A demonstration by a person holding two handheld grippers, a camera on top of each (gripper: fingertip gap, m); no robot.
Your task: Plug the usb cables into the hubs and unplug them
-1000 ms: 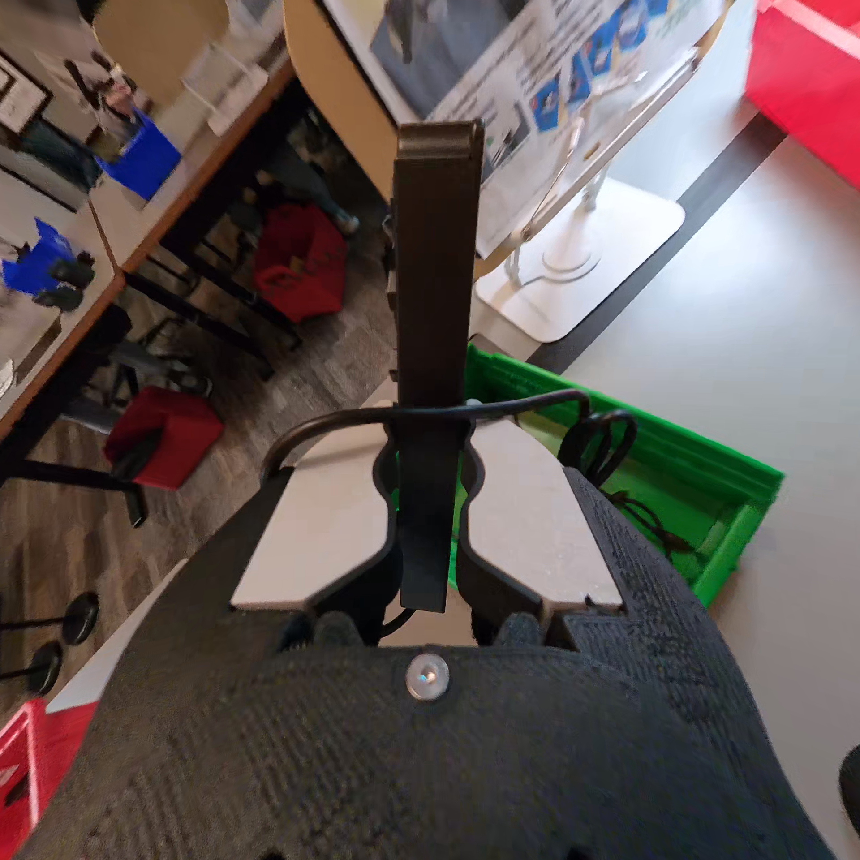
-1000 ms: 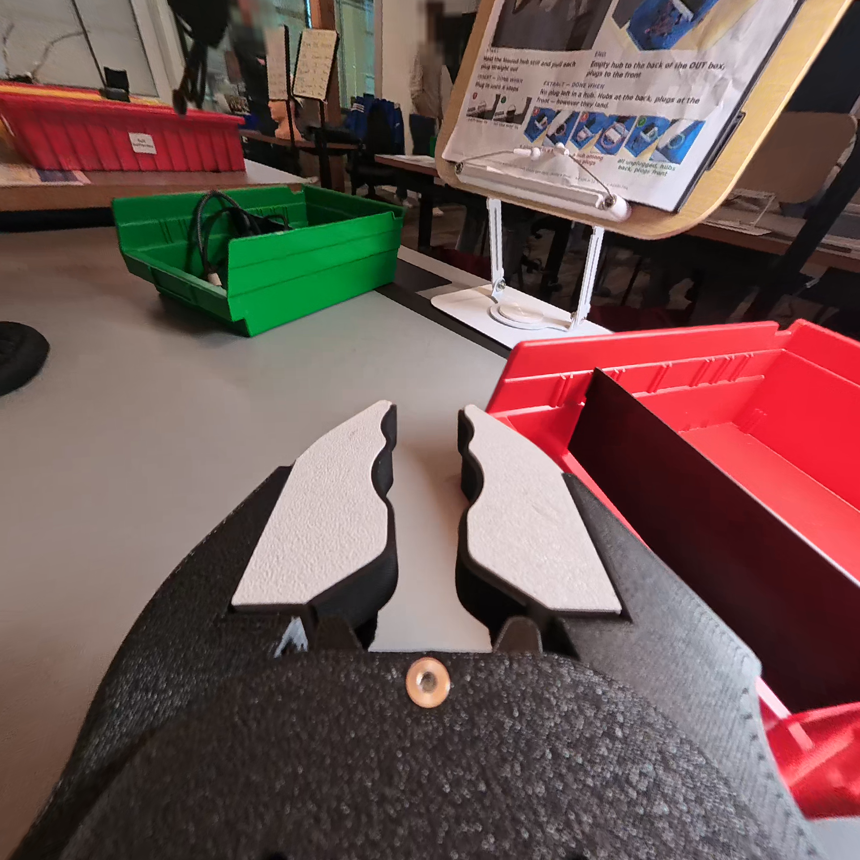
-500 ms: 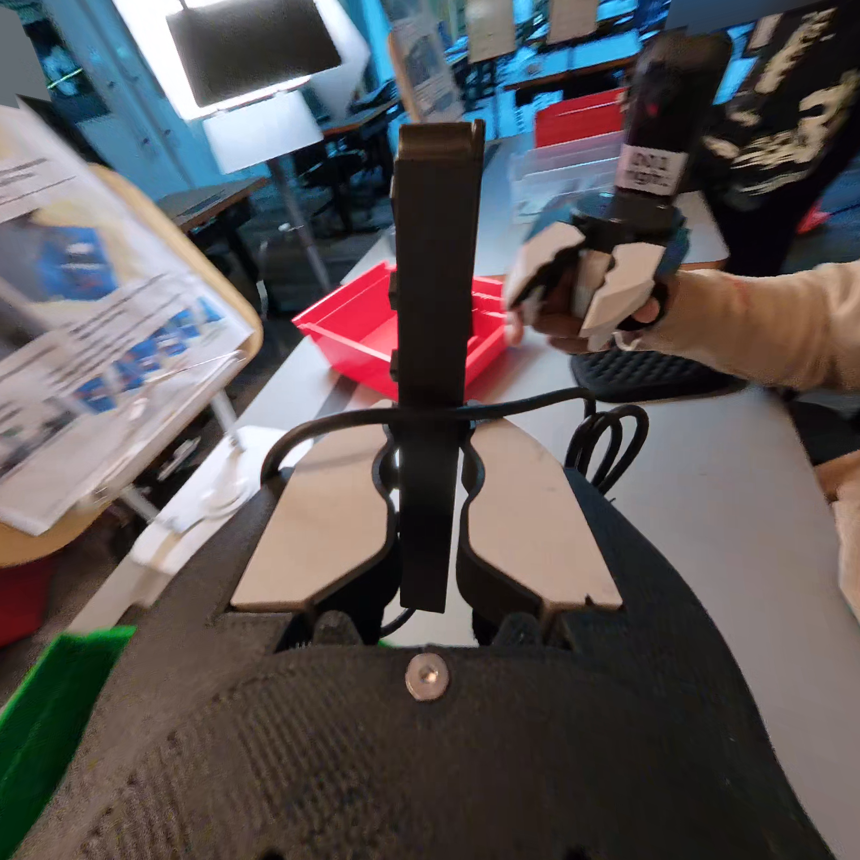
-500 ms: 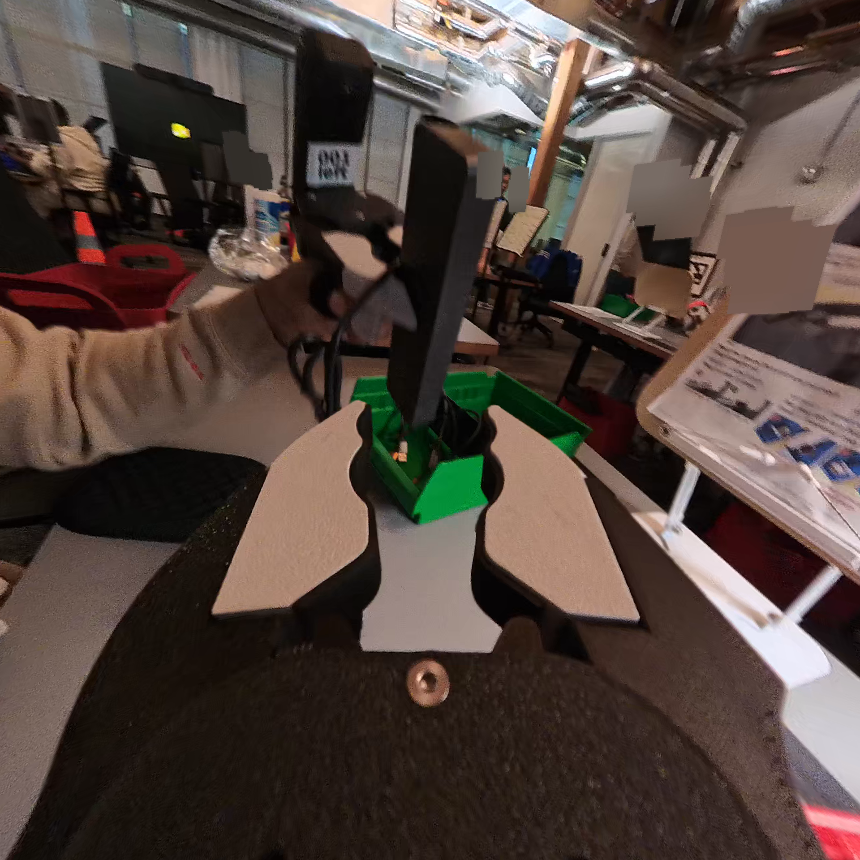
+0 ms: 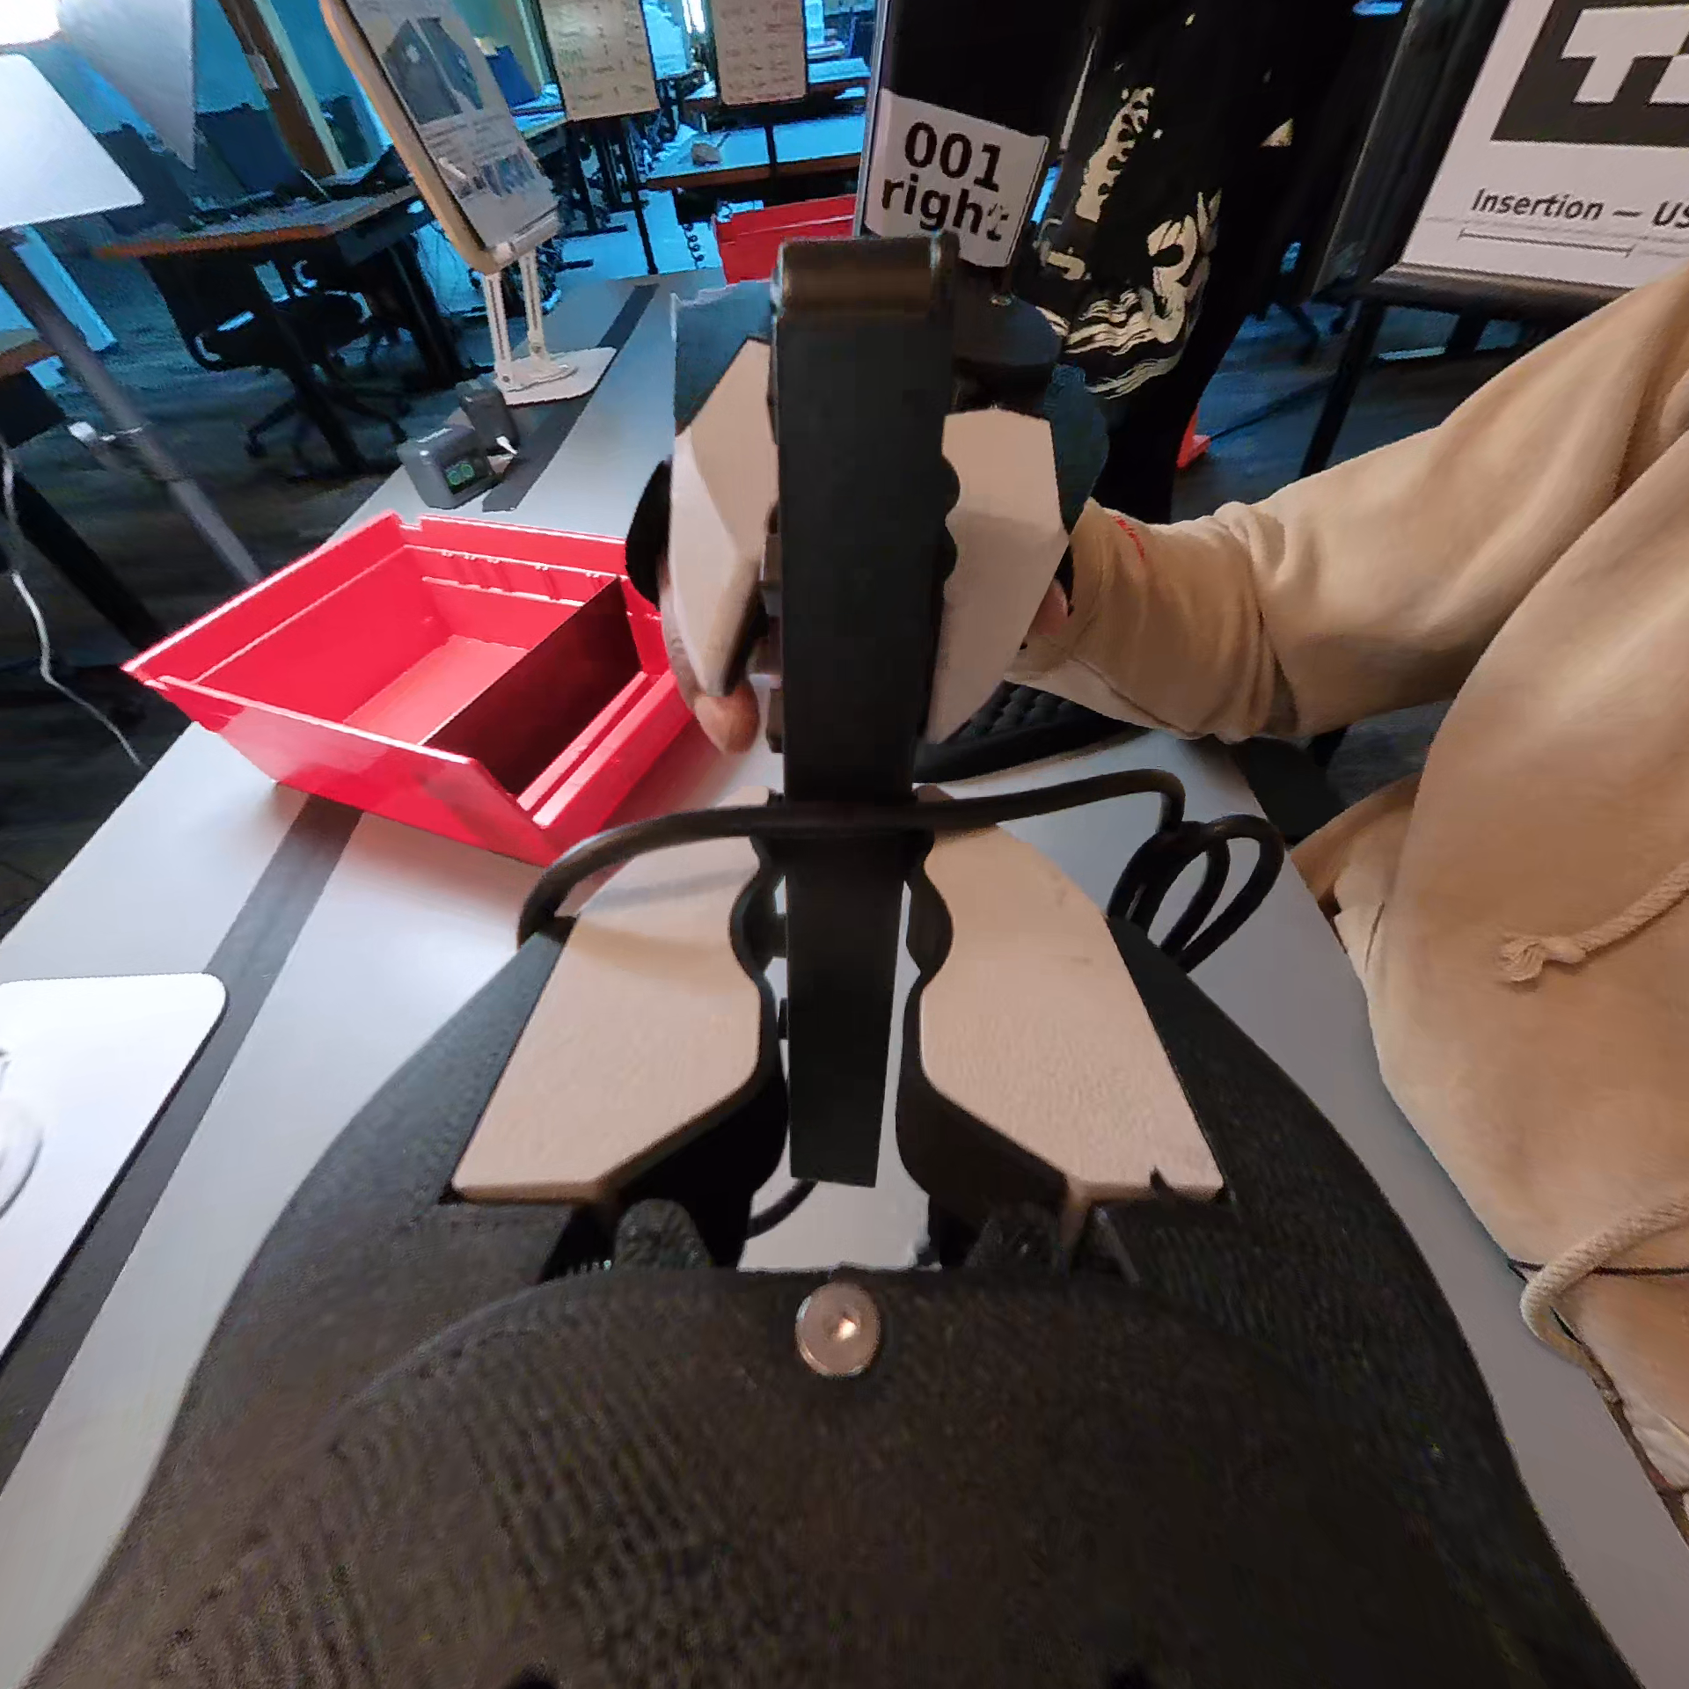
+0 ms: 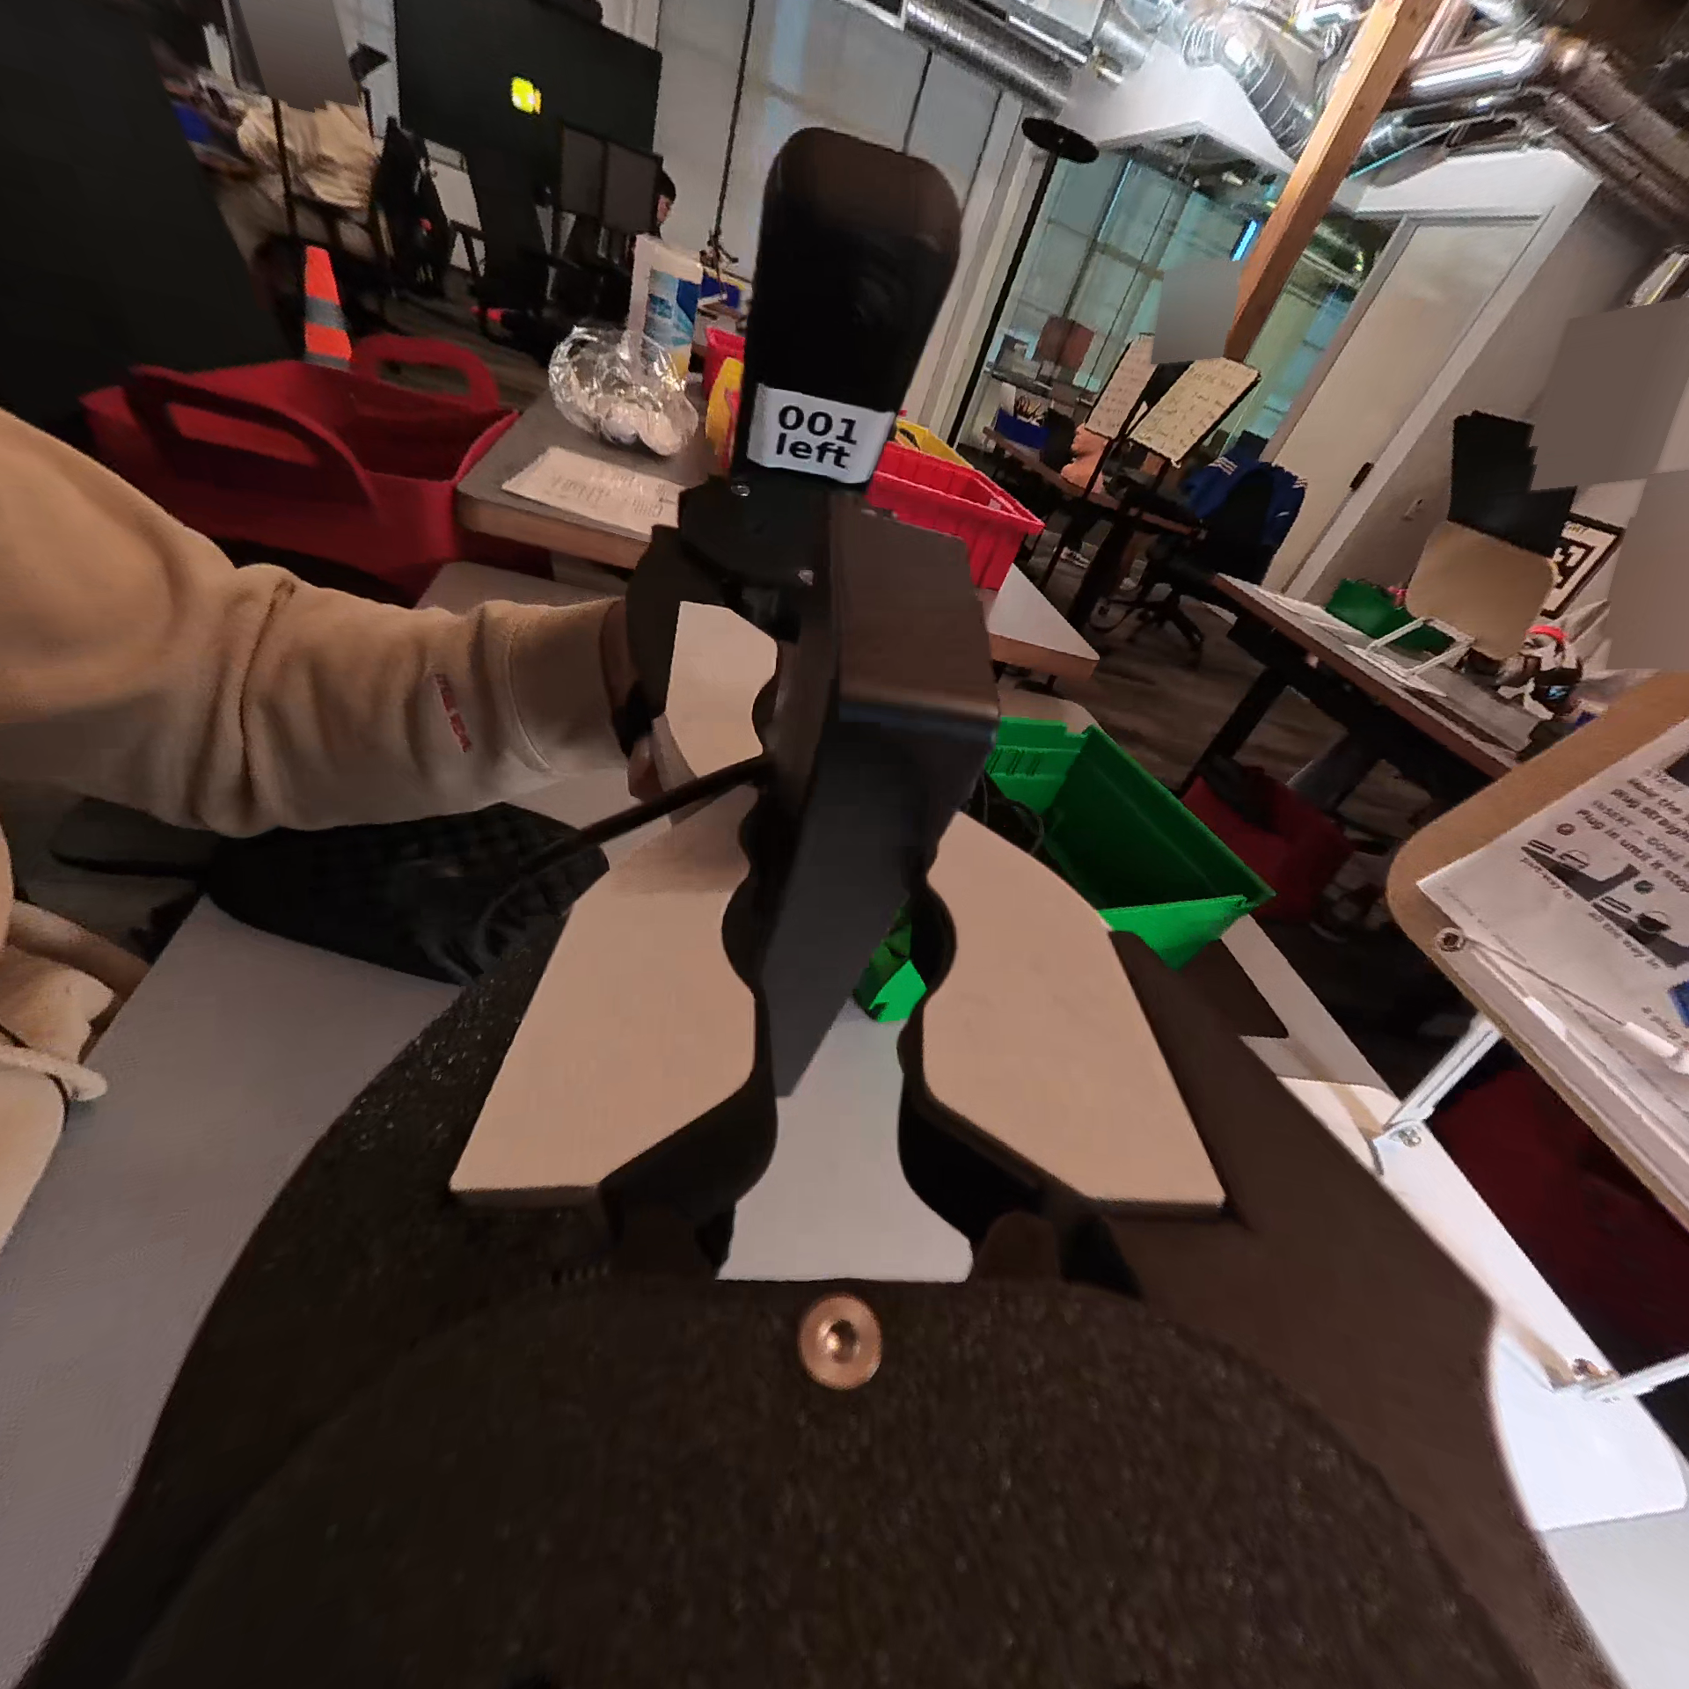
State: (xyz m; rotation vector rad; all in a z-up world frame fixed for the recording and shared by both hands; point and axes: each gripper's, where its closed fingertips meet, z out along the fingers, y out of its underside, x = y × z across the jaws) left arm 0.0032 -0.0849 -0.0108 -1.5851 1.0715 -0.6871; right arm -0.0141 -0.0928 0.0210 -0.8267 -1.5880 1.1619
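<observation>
because the left gripper (image 5: 836, 877) clamped the black usb hub (image 5: 855, 548) upright, its cable (image 5: 1197, 877) trailing | right gripper (image 6: 836, 914) fingers stood narrowly apart around the hub's far end, contact unclear | likely a handover above the surface (image 5: 366, 914), red bin (image 5: 402, 658) beside

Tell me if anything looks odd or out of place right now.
Mostly the cable: it drapes loosely across the left gripper, which is shut on the black hub, with a coil hanging at one side. The right gripper is open around the hub's other end.
</observation>
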